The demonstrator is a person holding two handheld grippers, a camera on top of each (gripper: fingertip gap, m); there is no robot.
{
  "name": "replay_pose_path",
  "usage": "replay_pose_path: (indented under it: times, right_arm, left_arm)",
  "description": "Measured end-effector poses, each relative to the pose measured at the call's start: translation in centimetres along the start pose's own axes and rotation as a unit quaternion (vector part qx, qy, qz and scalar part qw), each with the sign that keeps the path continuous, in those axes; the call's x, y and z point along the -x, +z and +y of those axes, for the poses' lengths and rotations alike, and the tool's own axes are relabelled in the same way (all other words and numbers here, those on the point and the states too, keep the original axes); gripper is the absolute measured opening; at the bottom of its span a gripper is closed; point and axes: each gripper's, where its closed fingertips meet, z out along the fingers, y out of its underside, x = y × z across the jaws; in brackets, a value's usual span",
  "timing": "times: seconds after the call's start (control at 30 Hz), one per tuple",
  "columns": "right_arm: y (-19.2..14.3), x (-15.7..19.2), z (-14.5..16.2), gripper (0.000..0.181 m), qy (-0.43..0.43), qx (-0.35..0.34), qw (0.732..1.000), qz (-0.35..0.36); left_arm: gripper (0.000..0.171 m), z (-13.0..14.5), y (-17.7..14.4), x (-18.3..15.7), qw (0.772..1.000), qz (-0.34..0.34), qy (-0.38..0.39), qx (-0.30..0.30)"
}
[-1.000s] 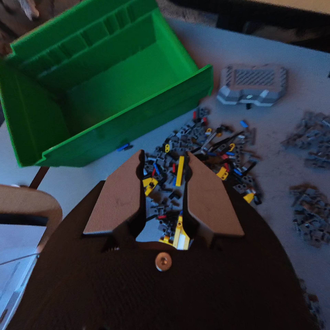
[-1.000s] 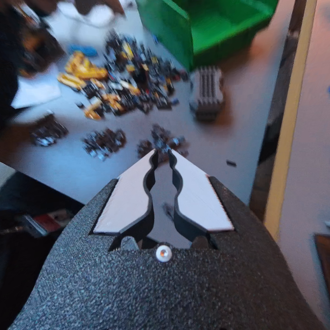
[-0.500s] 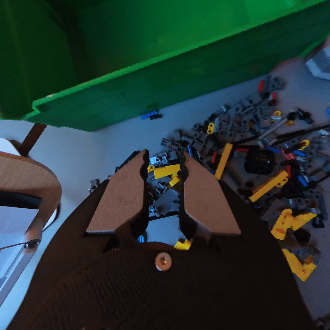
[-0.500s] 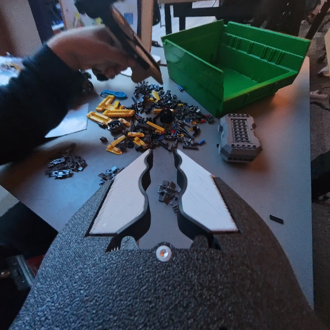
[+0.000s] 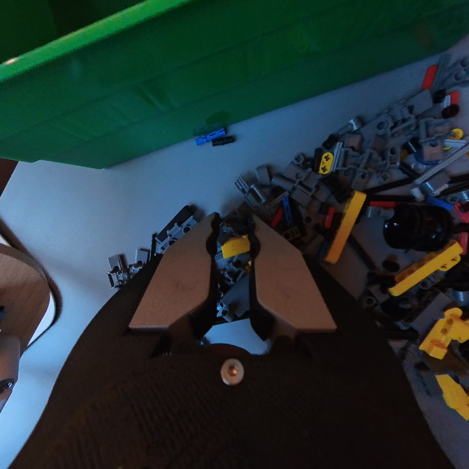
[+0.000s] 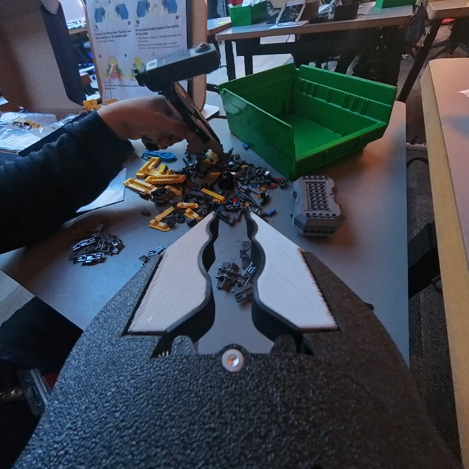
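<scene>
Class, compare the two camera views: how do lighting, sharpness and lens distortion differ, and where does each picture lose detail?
Left wrist view: dim and bluish, the green bin smeared and soft, the left gripper body nearly black over the brick pile. Right wrist view: brighter and sharper on the bin and grey block, warm glow on the table, wide-angle bending at the edges, the right gripper clear.

We see the left gripper (image 5: 234, 223) drop closer into the brick pile (image 5: 375, 228), its fingers narrowing around a yellow piece (image 5: 234, 247) (the right gripper (image 6: 231, 215) steadies, sharper).
</scene>
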Motion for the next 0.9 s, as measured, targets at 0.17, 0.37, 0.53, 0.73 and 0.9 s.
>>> replay_pose_path:
  times: [0.17, 0.37, 0.53, 0.73, 0.9]
  right_arm:
    - [0.0, 0.1, 0.0, 0.021, -0.004, 0.003, 1.000, 0.000]
    - [-0.2, 0.8, -0.3, 0.021, 0.016, -0.003, 1.000, -0.024]
    - [-0.8, 1.8, -1.3, 0.022, 0.063, -0.025, 0.996, -0.066]
    - [-2.4, 2.8, -3.4, 0.023, 0.117, -0.067, 0.983, -0.121]
    - [-2.4, 3.9, -3.1, 0.023, 0.129, -0.054, 0.978, -0.155]
  left_arm:
    - [0.018, -0.2, -1.2, 0.0, 1.000, -0.004, 0.019, -0.001]
    - [0.017, -4.9, -7.7, -5.1, 0.980, 0.040, 0.135, -0.137]
    - [0.017, -8.0, -14.7, -17.9, 0.865, 0.071, 0.369, -0.333]
    - [0.017, -5.4, -17.9, -27.9, 0.763, 0.065, 0.523, -0.375]
    - [0.017, -4.6, -18.9, -30.1, 0.738, 0.069, 0.546, -0.391]
